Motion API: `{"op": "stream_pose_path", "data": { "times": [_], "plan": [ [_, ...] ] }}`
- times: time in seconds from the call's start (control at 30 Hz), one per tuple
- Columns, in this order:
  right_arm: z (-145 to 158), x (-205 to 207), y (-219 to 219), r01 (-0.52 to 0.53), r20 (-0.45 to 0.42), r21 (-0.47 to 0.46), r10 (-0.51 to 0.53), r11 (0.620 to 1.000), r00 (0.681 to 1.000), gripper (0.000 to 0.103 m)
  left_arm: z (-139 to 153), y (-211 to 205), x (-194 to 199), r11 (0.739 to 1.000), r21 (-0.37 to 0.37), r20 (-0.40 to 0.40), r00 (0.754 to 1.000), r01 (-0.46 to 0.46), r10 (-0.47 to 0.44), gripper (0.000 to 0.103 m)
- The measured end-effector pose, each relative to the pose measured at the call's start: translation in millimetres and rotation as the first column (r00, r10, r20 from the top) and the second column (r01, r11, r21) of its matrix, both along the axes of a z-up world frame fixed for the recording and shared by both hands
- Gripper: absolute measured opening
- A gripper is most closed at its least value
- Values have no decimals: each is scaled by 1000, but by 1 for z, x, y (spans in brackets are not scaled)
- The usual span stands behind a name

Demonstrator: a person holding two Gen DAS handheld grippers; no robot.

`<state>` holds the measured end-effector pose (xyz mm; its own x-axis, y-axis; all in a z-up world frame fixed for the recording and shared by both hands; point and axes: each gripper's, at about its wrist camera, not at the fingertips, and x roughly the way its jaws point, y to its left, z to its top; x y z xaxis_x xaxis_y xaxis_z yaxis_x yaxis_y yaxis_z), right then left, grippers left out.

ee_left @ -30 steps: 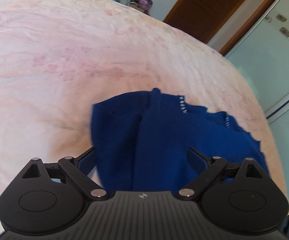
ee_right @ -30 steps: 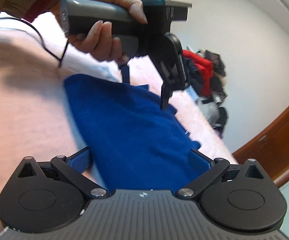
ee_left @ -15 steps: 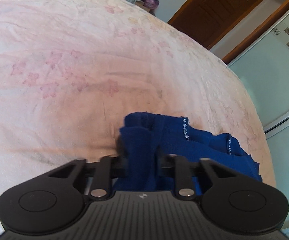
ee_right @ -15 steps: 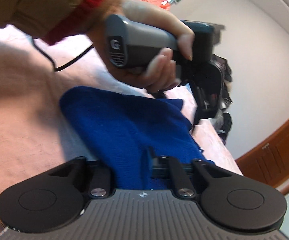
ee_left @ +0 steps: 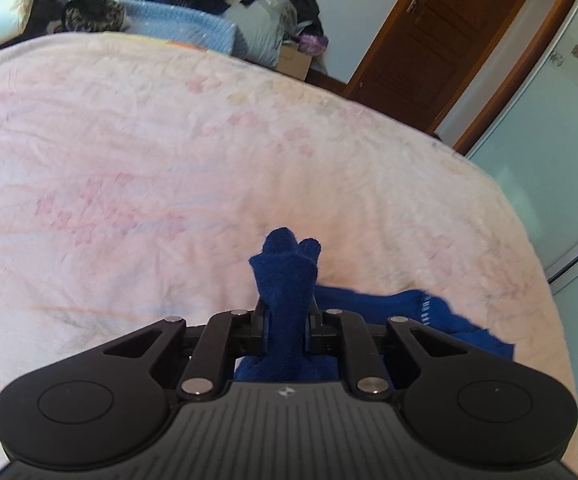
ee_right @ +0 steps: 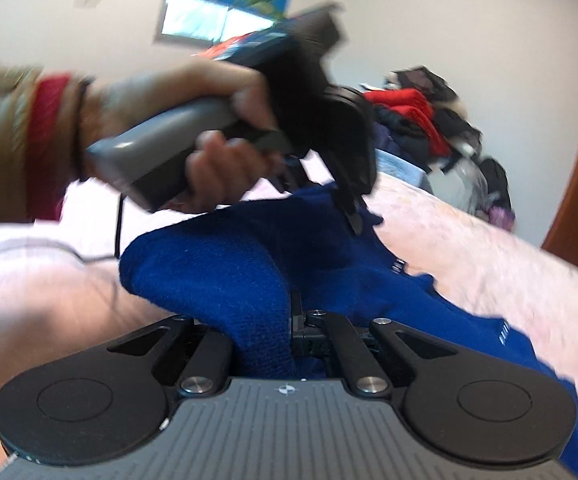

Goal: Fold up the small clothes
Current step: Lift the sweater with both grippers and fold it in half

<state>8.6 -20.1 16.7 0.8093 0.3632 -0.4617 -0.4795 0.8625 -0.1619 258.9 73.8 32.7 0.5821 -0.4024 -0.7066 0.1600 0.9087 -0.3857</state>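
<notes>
The left gripper (ee_left: 287, 322) is clamped narrowly on a bunched fold of a dark blue knit garment (ee_left: 285, 280), which pokes up and forward past its fingertips. The rest of the cloth trails to the right of these tongs and under them, lying on a pale pink bedsheet (ee_left: 169, 160) that spreads ahead.

The right gripper (ee_right: 265, 328) also pinches the blue garment (ee_right: 249, 264), with thick cloth heaped over its left finger. Ahead of and above it, a hand (ee_right: 217, 132) holds the left gripper's grey handle, and that tool's tips (ee_right: 353, 216) bite the garment's far edge. A pile of clothes (ee_right: 421, 116) sits far ahead to the right.
</notes>
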Motion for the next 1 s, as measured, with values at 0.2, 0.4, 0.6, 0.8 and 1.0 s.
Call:
{"op": "stream_pose_path", "data": {
  "times": [0.2,0.4,0.6,0.8,1.0],
  "plan": [
    [16,-5,-73,98,-31,218,-94,971,995,5,28,-40,-12,999,-36,32,999,25,-24,13],
    [9,1,-133,176,-41,317,-172,932,984,5,36,-92,-20,994,-43,43,994,99,-98,13],
    [-2,-9,-183,251,-103,411,-229,876,968,5,29,-156,-29,984,9,31,984,178,-178,13],
    [-25,-19,-227,334,-225,546,-249,768,942,6,14,-211,-31,974,61,0,976,219,-219,13],
    [-58,-12,-259,410,-348,647,-229,643,909,10,-13,-260,-30,960,141,-21,970,243,-243,14]
  ]
}}
